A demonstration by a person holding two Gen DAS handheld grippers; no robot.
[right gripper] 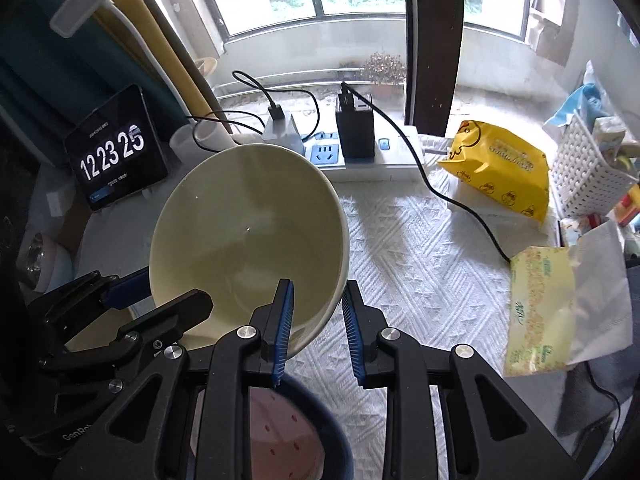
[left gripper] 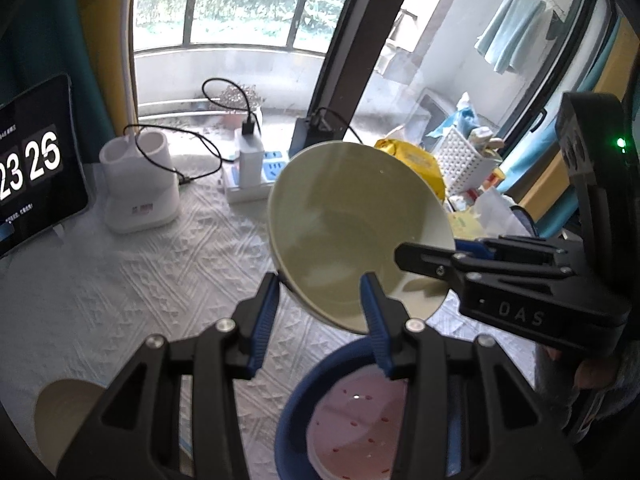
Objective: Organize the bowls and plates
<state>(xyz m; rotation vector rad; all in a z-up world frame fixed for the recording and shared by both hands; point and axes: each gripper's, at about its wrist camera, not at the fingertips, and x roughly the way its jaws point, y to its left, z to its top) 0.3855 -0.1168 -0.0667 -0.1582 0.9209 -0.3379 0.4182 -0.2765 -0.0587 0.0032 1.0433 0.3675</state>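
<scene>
Two grippers meet at one tilted cream bowl (right gripper: 248,240): the right gripper (right gripper: 318,324) pinches its near rim, the left gripper (left gripper: 320,320) straddles the opposite rim unclosed, directly above the blue bowl (left gripper: 316,384).

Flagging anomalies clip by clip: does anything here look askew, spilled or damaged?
Nothing spilled or broken. The cream bowl is tilted steeply in mid-air, its rim between the fingers of the right gripper, above the blue bowl that holds a pink speckled dish. The left gripper is open.
</scene>
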